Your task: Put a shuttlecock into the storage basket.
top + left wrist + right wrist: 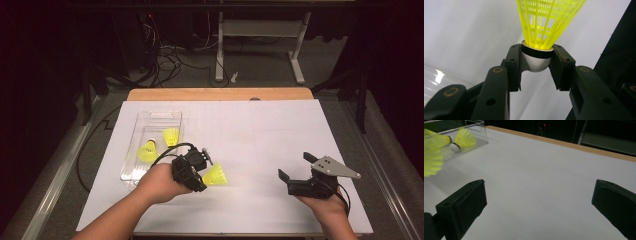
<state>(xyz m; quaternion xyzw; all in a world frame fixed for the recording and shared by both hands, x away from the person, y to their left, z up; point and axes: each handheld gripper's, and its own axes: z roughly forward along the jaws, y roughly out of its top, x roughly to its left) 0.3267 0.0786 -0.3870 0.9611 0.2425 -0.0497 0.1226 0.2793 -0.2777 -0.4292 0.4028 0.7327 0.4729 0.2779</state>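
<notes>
High view: left gripper [202, 167] sits left of centre over the white sheet [280, 135] on the bench [220, 94], pinching a yellow shuttlecock [215, 175] by its cork; the skirt points right, toward the open middle of the sheet. Just left of it lies a clear plastic box [172, 117] with two more yellow shuttlecocks inside, one [147, 150] near the middle, one [171, 136] farther back. Right gripper [296, 167] is well apart, at the sheet's right near edge, fingers spread wide with nothing between them, grey three-cornered plate [336, 167] on top.

Left gripper view: both fingers [513, 65] press on the held shuttlecock's white cork [536, 62] from either side, at and below the black band. The yellow skirt [546, 22] runs up and away from the fingers. White sheet behind; a clear edge of the box [439, 77] shows at lower left.

Right gripper view: fingers [465, 205] stand far apart, only bare sheet between them. Box [474, 135] at upper left with a shuttlecock [461, 140] lying on its side in it, cork toward the left. Skirt of the held shuttlecock [431, 161] pokes in at the left edge. The bench's wooden edge [574, 145] runs across the back.
</notes>
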